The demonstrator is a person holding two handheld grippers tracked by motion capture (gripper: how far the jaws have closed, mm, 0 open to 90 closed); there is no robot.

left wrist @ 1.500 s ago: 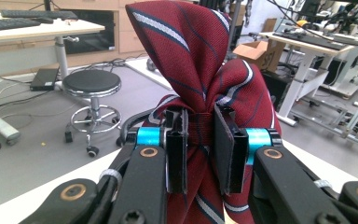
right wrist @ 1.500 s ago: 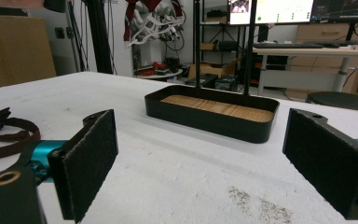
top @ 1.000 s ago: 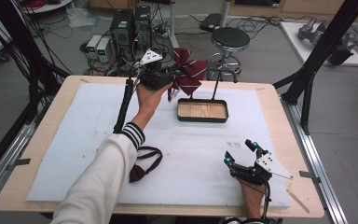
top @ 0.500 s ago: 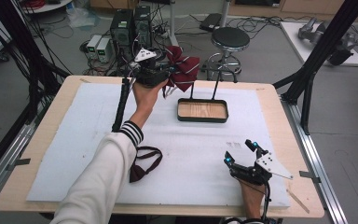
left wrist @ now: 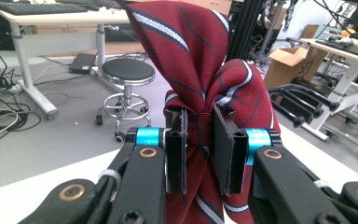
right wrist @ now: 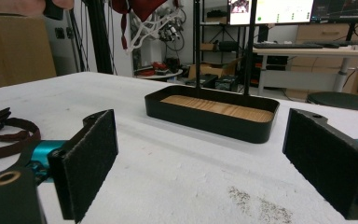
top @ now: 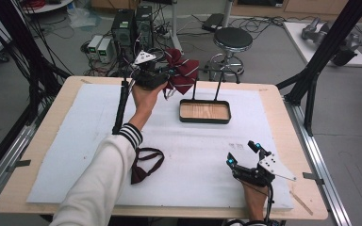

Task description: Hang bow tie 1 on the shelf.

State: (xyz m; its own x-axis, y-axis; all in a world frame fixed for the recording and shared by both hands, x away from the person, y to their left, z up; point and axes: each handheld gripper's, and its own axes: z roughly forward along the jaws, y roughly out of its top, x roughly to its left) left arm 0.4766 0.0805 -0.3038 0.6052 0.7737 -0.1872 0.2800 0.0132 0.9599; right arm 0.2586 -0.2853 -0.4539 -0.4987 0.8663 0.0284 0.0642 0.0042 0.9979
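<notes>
Presently, our entry for this moment:
Held item: red striped bow tie (top: 181, 73), pinched at its knot (left wrist: 199, 128) by our left tongs (top: 167, 77), raised over the bench (top: 283, 101) at its far edge.
Destination, as we judge: black stand (top: 205, 112) with wooden tray and two upright rods (top: 219, 87), just right of the bow tie and lower.
Bow axis: wings (left wrist: 182, 42) run upward from the pads.
Nearer hand: our left; right tongs (top: 243, 154) rest wide open on the near bench, holding nothing.
Spare: dark bow tie (top: 143, 165), near the left sleeve (top: 99, 183).

Striped maroon bow tie (left wrist: 200, 84) held aloft, knot pinched.
</notes>
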